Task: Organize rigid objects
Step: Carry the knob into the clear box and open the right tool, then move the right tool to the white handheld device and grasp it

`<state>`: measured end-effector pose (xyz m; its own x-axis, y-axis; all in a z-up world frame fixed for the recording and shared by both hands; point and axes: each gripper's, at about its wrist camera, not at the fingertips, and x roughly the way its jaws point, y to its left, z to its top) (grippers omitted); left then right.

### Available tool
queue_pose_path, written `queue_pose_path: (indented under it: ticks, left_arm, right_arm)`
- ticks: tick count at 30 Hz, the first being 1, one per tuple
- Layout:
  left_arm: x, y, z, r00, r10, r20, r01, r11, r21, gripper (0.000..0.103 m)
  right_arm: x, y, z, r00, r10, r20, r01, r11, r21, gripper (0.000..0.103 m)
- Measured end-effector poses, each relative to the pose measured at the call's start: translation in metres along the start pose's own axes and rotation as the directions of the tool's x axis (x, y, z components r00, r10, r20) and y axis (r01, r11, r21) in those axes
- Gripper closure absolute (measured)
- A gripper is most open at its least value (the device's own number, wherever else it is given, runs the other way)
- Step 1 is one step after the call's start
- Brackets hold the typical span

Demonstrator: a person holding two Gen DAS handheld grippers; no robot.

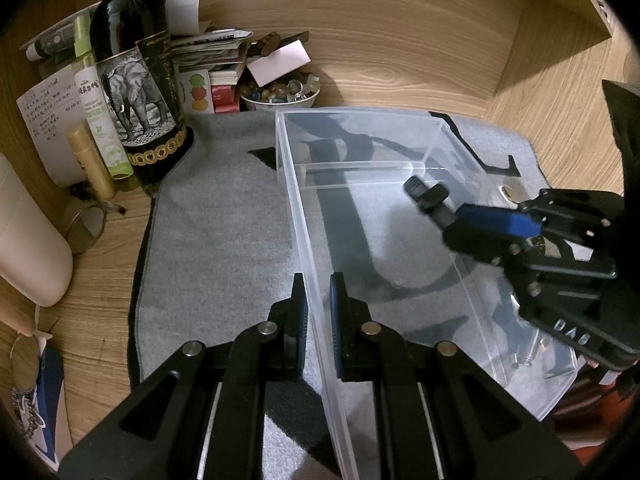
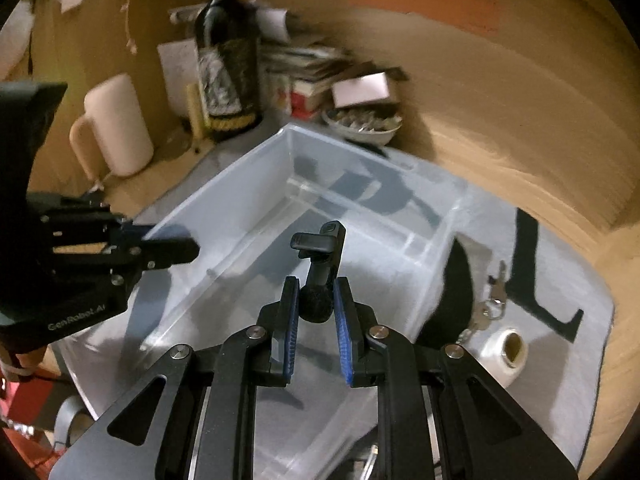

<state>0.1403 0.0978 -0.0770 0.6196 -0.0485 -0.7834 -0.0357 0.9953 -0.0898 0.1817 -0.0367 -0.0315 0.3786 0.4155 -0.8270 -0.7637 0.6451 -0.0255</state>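
A clear plastic bin [image 1: 304, 216] stands on a grey mat [image 1: 224, 232]; it also shows in the right wrist view [image 2: 224, 184]. My left gripper [image 1: 319, 292] is shut on the bin's left wall. My right gripper [image 2: 316, 300] is shut on a black clip-like gadget with a foam ball end [image 2: 320, 252] and holds it over the bin's inside. In the left wrist view that gadget [image 1: 428, 196] sticks out of the right gripper [image 1: 460, 220] above the bin. The left gripper [image 2: 172, 246] shows at the bin's edge in the right wrist view.
A dark wine bottle [image 1: 136, 80], spray bottle [image 1: 96, 112], stacked papers and a bowl of stones [image 1: 280, 94] crowd the back left. A cream mug [image 2: 116, 128] stands left. Keys [image 2: 492, 300] and a tape roll [image 2: 508, 352] lie on the mat right of the bin.
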Motion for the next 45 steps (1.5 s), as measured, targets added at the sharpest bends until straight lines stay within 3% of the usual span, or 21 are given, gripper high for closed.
queue_pose_path:
  ticks: [13, 18, 22, 29, 34, 40, 45]
  left_arm:
    - [0.0, 0.0, 0.0, 1.0, -0.002, 0.0, 0.002, 1.0, 0.001, 0.093]
    - [0.0, 0.0, 0.0, 1.0, -0.002, 0.001, 0.002, 1.0, -0.004, 0.093]
    - [0.0, 0.0, 0.0, 1.0, -0.002, 0.001, 0.002, 1.0, -0.003, 0.093]
    - [0.0, 0.001, 0.0, 1.0, -0.002, 0.002, 0.002, 1.0, -0.003, 0.093]
    - [0.0, 0.001, 0.0, 1.0, 0.0, 0.003, 0.0, 1.0, -0.005, 0.093]
    - [-0.001, 0.001, 0.0, 1.0, 0.0, 0.003, 0.0, 1.0, -0.004, 0.093]
    - [-0.001, 0.002, -0.001, 1.0, 0.005, 0.002, -0.005, 1.0, -0.001, 0.093]
  right_arm:
    - [0.01, 0.009, -0.004, 0.998, 0.026, -0.057, -0.028, 0.999, -0.023, 0.084]
    - [-0.005, 0.001, 0.0, 1.0, 0.01, -0.015, -0.01, 1.0, -0.005, 0.083]
    - [-0.02, -0.007, 0.004, 0.999, -0.012, 0.03, 0.012, 1.0, 0.011, 0.075]
    - [-0.048, -0.03, 0.005, 0.991, -0.085, 0.103, 0.08, 0.995, 0.055, 0.064]
    - [-0.064, -0.054, -0.001, 0.982, -0.142, 0.125, 0.129, 0.986, 0.109, 0.063]
    - [-0.061, -0.094, -0.014, 0.975, -0.207, 0.087, 0.186, 0.962, 0.199, 0.061]
    - [-0.038, -0.118, -0.034, 0.98, -0.198, -0.002, 0.192, 0.947, 0.257, 0.061]
